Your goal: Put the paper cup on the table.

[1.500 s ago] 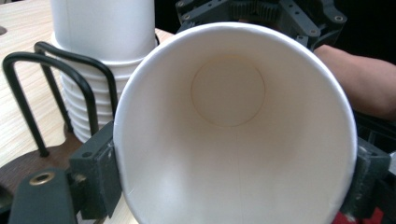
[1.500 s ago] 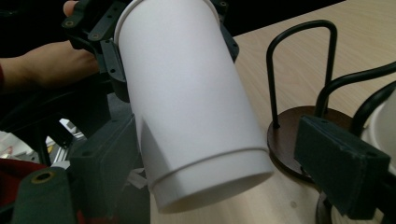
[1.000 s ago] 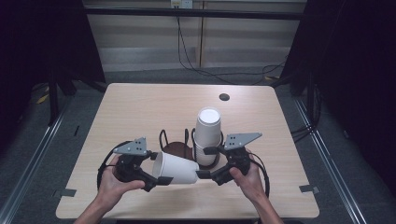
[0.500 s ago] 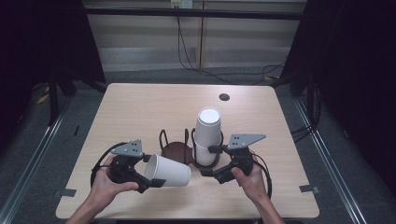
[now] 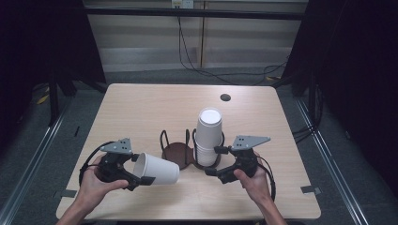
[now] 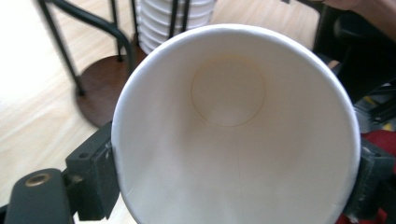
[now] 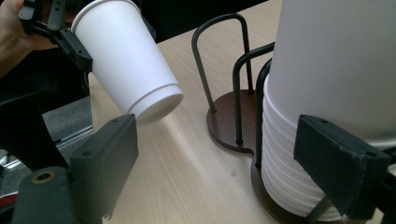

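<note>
Overhead light, even on the surface [image 5: 141, 108]; surroundings dark. High view soft, low detail. Left gripper view: surface top left blown out by glare, paper cup [image 6: 233, 135] interior sharp. Right gripper view: near tongs [image 7: 224, 177] blurred, soft shadow under cup.

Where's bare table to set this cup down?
Free: the far half of the table behind the cup holder, and the left edge beyond the left tool. Crowded: between holder, cup stack and right tool.
</note>
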